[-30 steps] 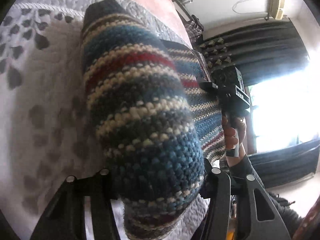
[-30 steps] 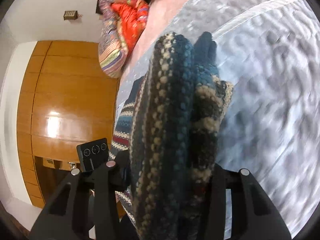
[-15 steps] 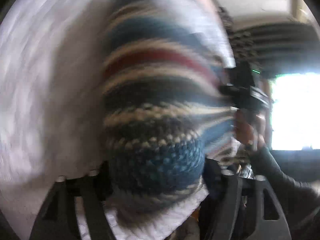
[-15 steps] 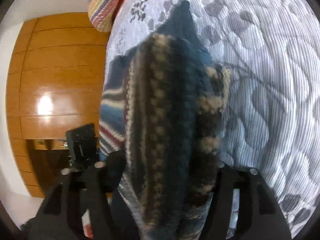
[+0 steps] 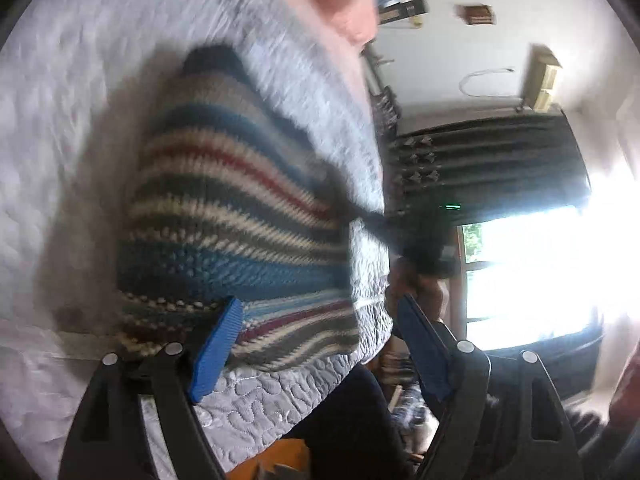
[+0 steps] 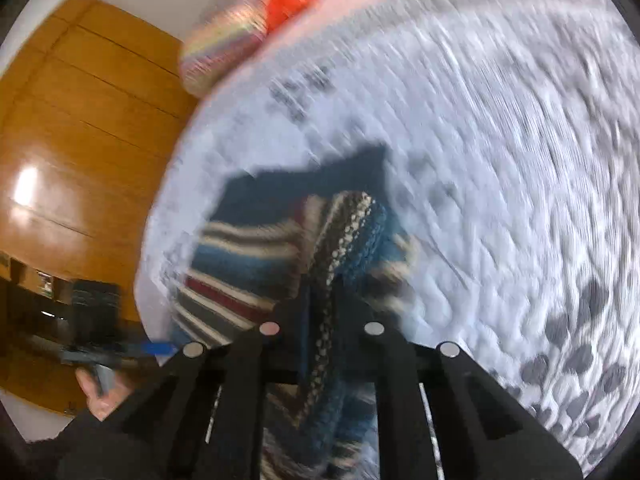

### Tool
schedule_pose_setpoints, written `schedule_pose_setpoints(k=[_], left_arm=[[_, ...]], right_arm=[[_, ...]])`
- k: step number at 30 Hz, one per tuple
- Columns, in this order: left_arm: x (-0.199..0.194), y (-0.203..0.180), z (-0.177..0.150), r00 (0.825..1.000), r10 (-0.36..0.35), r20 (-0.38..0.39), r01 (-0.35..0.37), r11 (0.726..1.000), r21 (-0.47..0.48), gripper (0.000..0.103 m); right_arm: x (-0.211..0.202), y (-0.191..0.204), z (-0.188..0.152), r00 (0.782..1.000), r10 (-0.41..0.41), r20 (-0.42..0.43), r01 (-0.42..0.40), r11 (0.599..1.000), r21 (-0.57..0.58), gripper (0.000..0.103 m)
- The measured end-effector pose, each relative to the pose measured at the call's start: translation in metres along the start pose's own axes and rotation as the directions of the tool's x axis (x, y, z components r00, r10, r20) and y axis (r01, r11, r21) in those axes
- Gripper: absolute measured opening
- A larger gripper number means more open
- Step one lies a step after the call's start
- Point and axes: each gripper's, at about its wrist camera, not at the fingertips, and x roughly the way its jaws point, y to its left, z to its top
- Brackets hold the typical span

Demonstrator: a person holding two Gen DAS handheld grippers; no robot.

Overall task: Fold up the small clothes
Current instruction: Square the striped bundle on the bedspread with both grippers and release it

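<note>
A striped knit sweater (image 5: 224, 216) in blue, cream, red and grey lies folded on the grey quilted bed (image 5: 72, 120). My left gripper (image 5: 320, 320) stands open at the sweater's near edge, its blue pads (image 5: 216, 340) bare and nothing between them. In the left wrist view the right gripper (image 5: 424, 248) is a dark blur at the sweater's right end. In the right wrist view my right gripper (image 6: 320, 308) is shut on a bunched edge of the sweater (image 6: 248, 256). The left gripper (image 6: 120, 348) shows at the lower left, held by a hand.
The bed's quilt (image 6: 480, 160) has a leaf print and spreads far to the right. A striped and orange cushion (image 6: 248, 28) lies at the head. A wooden wardrobe (image 6: 72, 140) stands left. Dark curtains (image 5: 480, 160) and a bright window (image 5: 540, 272) are beyond the bed edge.
The left gripper has opened and let go of the sweater, which now lies on the bed. The right gripper has lowered its edge towards the quilt and still holds it.
</note>
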Motion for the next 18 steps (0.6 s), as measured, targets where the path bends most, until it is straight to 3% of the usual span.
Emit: schedule_pose_setpoints(k=[1,2,4,6,8,11,12,15,17,18], left_arm=[[0.004,0.010,0.002,1.000,-0.022,-0.015,0.022,0.999,-0.037,0.078],[0.004,0.020,-0.003,0.998,-0.051,-0.030,0.048,0.995,-0.083,0.075],[0.008,0.028,-0.001,0.995,-0.072,-0.075,0.062,0.990,-0.127,0.073],[0.001,0.024,-0.007,0.993,-0.048,-0.108,0.034,0.991,-0.127,0.073],[0.000,0.003,-0.004,0.991,-0.025,-0.130,0.016,0.997,-0.075,0.073],[-0.012,-0.032,0.011,0.997,-0.026,-0.076,0.030,0.998,0.047,0.073],[-0.014,-0.035,0.015,0.998,-0.010,-0.057,0.014,0.998,0.066,0.073],[-0.002,-0.031,0.035,0.989,0.147,-0.033,-0.143,0.985,0.099,0.073],[0.020,-0.011,0.039,0.963,0.258,-0.073,-0.251,0.963,0.098,0.055],[0.019,-0.006,0.039,0.962,0.261,-0.079,-0.253,0.962,0.098,0.049]], right_arm=[[0.004,-0.006,0.000,0.999,-0.038,0.013,0.038,0.999,0.000,0.008],[0.021,-0.024,0.000,0.992,-0.119,-0.029,0.120,0.992,0.028,0.008],[0.038,-0.041,-0.004,0.994,-0.079,-0.078,0.085,0.993,0.087,0.010],[0.029,-0.033,-0.004,0.995,-0.073,-0.065,0.075,0.996,0.037,0.019],[0.010,-0.024,-0.006,0.995,-0.101,-0.026,0.101,0.995,0.013,0.032],[-0.018,0.005,-0.016,0.992,-0.118,0.035,0.121,0.989,-0.082,0.032],[-0.018,0.018,-0.024,0.994,-0.111,0.018,0.112,0.984,-0.135,0.032],[0.012,0.029,-0.040,0.985,-0.148,-0.095,0.124,0.968,-0.218,0.024],[0.034,0.017,-0.047,0.963,-0.238,-0.129,0.201,0.947,-0.252,0.015],[0.039,0.011,-0.050,0.961,-0.249,-0.118,0.211,0.940,-0.267,0.015]])
